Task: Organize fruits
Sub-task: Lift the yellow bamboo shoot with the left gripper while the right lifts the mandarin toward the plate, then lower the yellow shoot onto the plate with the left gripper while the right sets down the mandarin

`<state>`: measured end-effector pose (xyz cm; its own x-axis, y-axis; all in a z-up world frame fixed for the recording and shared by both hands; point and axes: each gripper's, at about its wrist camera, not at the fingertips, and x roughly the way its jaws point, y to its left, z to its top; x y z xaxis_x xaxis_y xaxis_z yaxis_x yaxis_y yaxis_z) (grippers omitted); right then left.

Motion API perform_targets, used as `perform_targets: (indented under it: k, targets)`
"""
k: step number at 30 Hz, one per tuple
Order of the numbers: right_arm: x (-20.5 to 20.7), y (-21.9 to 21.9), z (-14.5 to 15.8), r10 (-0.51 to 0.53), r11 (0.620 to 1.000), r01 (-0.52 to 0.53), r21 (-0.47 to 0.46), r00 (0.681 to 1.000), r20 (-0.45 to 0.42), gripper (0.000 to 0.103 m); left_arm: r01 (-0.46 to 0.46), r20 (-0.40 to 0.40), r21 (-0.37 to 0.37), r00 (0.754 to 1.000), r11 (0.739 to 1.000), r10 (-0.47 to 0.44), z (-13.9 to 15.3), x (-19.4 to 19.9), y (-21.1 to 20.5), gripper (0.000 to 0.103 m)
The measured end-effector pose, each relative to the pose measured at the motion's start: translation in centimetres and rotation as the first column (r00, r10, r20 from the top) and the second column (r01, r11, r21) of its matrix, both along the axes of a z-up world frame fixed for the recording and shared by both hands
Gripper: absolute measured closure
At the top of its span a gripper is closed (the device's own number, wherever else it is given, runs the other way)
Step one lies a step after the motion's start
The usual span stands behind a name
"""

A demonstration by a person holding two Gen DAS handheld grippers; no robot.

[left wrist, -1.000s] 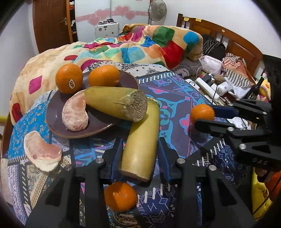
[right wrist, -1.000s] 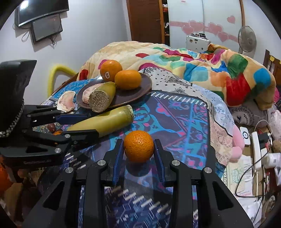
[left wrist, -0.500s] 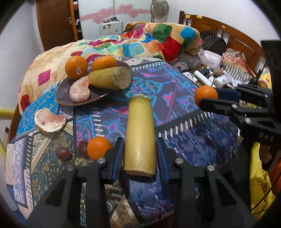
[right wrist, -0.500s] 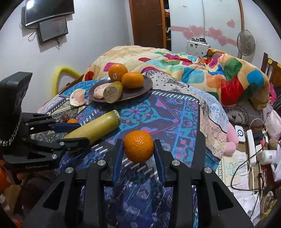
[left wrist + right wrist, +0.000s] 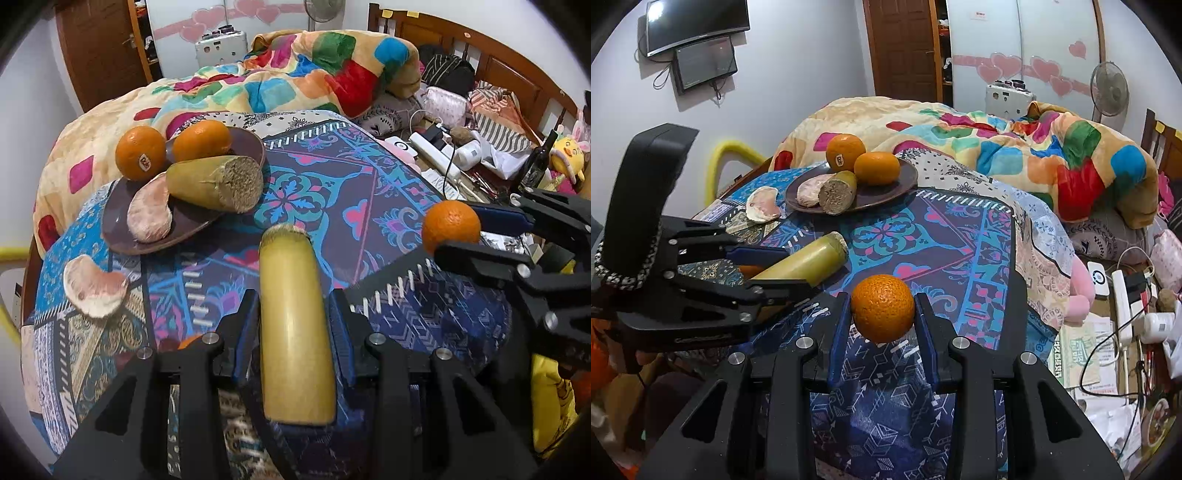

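Left wrist view: the left gripper [image 5: 293,321] is clamping a yellow-green stalk piece [image 5: 293,325] lengthwise between its fingers above the patterned cloth [image 5: 332,177]. Beside it, the right gripper [image 5: 882,317] is gripping an orange [image 5: 882,308], which is sitting between both pads

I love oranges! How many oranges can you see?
4: two on the brown plate, one stickered and one plain; one in the right gripper; one peeking beside the left gripper. More may hide.

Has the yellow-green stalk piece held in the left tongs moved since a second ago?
Yes. The stalk piece touched the plate a second ago; now it is drawn back toward the camera, with patterned cloth between them.
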<state>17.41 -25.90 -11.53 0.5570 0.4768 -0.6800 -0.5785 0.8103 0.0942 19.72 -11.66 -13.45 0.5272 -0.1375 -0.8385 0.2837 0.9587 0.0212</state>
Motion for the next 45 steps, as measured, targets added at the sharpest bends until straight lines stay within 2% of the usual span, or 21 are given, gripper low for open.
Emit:
perform_targets:
  k: [4,11,23,34,40,45]
  targets:
    - [0.2,0.2,-0.1,-0.003,1.000,0.003,-0.001,1.000,-0.003,0.072,0.001,-0.012,-0.014,1.000,1.000,-0.001,-0.3,1.0,0.1,0.065]
    - [0.5,0.5,0.1,-0.008,1.000,0.008,-0.005,1.000,0.004,0.072,0.004,0.028,-0.027,1.000,1.000,-0.003,-0.1,0.7,0.3,0.067]
    - [1.7,1.4,1.7,-0.023,1.000,0.022,0.014,0.999,0.038,0.072,0.004,0.137,-0.092,0.991,0.996,0.008,3.2,-1.1,2.2,0.067]
    - [3.3,3.0,3.6,-0.030,0.998,0.025,0.049,0.995,0.097,0.072,-0.033,0.243,-0.147,0.968,0.989,0.068,7.1,-1.6,6.2,0.068]
    - [4.4,3.8,3.8,-0.033,0.998,0.027,0.062,0.994,0.106,0.072,-0.083,0.266,-0.176,0.955,0.981,0.128,8.7,-0.6,9.5,0.068]
    - [5.4,4.7,3.4,-0.036,0.998,0.031,0.056,0.994,0.105,0.072,-0.133,0.285,-0.169,0.942,0.977,0.178,9.3,0.6,12.1,0.068]
